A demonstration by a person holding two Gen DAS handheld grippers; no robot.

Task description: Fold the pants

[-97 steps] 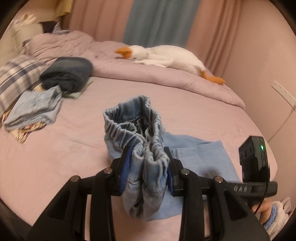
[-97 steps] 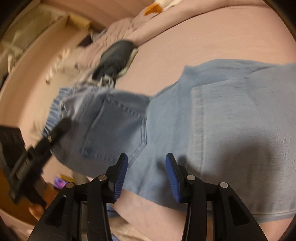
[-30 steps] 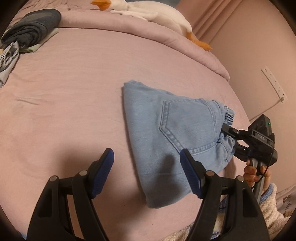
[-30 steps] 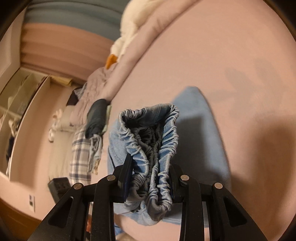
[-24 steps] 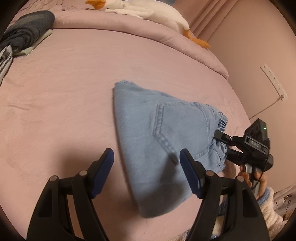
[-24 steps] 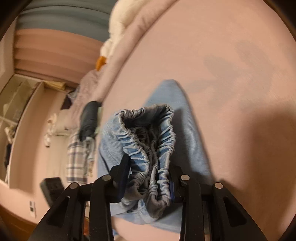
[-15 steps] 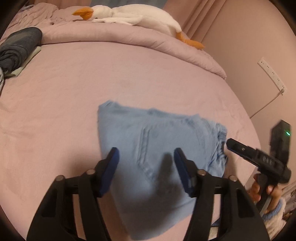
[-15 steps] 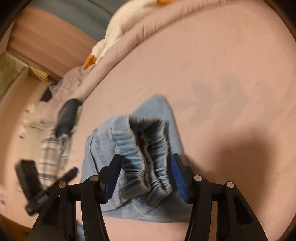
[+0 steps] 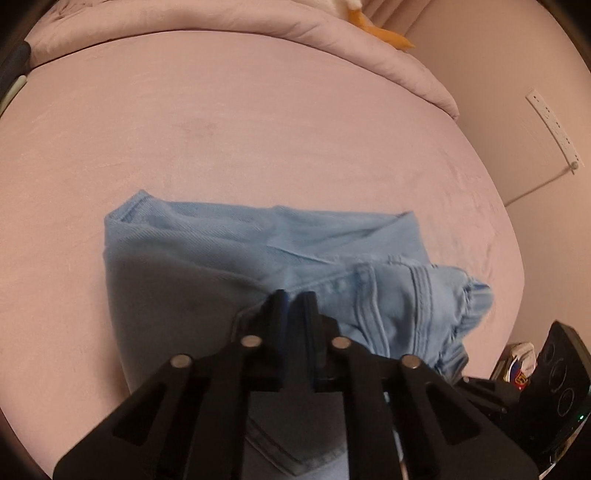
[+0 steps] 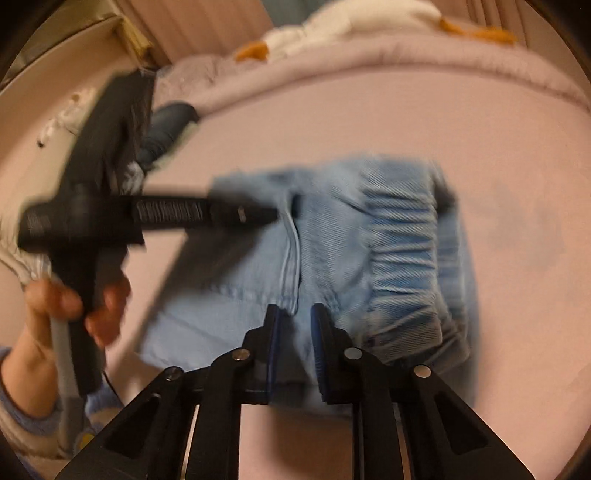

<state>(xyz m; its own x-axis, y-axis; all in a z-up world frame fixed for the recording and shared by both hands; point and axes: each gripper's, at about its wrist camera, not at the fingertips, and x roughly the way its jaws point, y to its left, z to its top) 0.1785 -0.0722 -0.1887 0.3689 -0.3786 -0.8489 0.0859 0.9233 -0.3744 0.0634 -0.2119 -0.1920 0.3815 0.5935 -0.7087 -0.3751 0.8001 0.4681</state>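
The light blue denim pants (image 9: 229,254) lie folded into a compact bundle on the pink bed (image 9: 221,122), with the elastic waistband (image 10: 402,254) at the right side. My left gripper (image 9: 293,295) is shut, its tips pressing down on the top of the bundle; from the right wrist view it (image 10: 273,214) reaches in from the left, held by a hand. My right gripper (image 10: 293,312) is narrowly open, just over the near edge of the pants beside the waistband, with nothing pinched. The right wrist view is blurred.
A rolled pink duvet (image 9: 258,22) runs along the far edge of the bed with a white goose plush (image 10: 332,26) on it. Dark folded clothes (image 10: 166,125) lie at the far left. A wall with a power strip (image 9: 554,133) stands to the right.
My right gripper let go of the waistband and the pants now rest on the bed. My left gripper went from wide open to shut and came down onto the bundle.
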